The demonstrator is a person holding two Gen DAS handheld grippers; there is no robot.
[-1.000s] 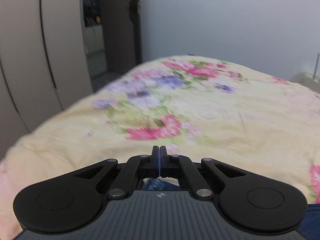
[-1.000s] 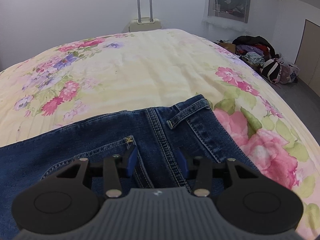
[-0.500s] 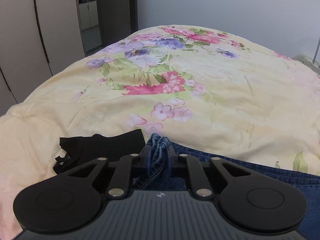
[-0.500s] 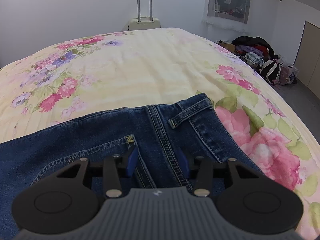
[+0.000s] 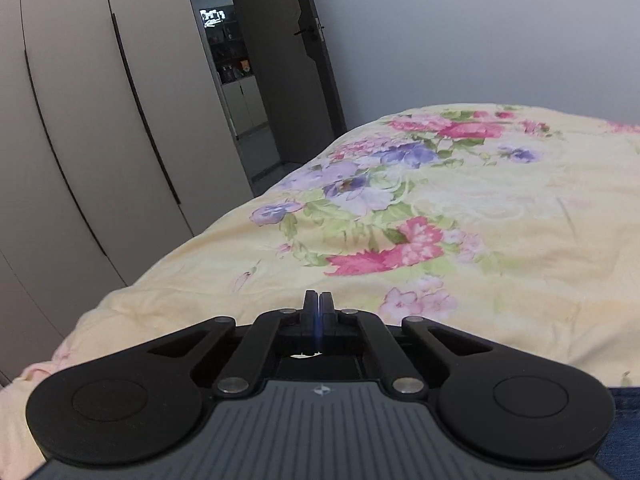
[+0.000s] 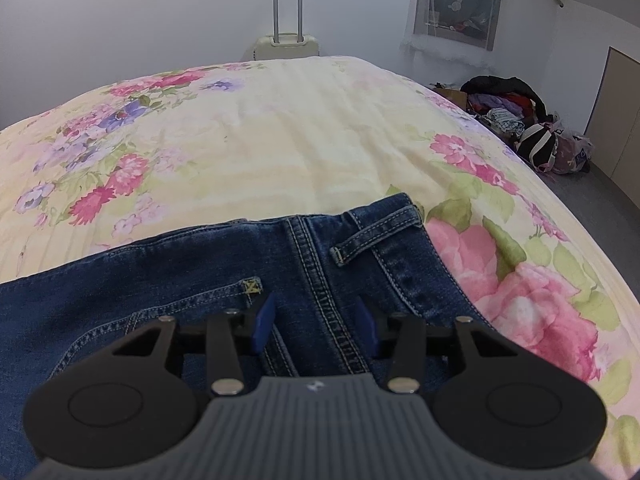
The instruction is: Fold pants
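Note:
Blue denim pants [image 6: 200,280] lie flat on the floral bedspread [image 6: 300,140], waistband end with a belt loop toward the right. My right gripper [image 6: 316,320] is open, its blue pads hovering over the seat seam near the waistband, holding nothing. In the left wrist view my left gripper [image 5: 319,304] is shut with nothing visible between its fingers, raised above the bedspread [image 5: 480,220]. Only a sliver of denim [image 5: 624,420] shows at the lower right edge there.
A wardrobe [image 5: 80,140] and an open doorway [image 5: 240,80] stand left of the bed. A suitcase [image 6: 287,40] stands behind the bed's far end. A pile of clothes and bags [image 6: 520,120] lies on the floor to the right.
Half a second ago the left gripper was low, with bunched denim between its fingers beside a dark garment. Now it is raised and shut on nothing. The right gripper has barely moved.

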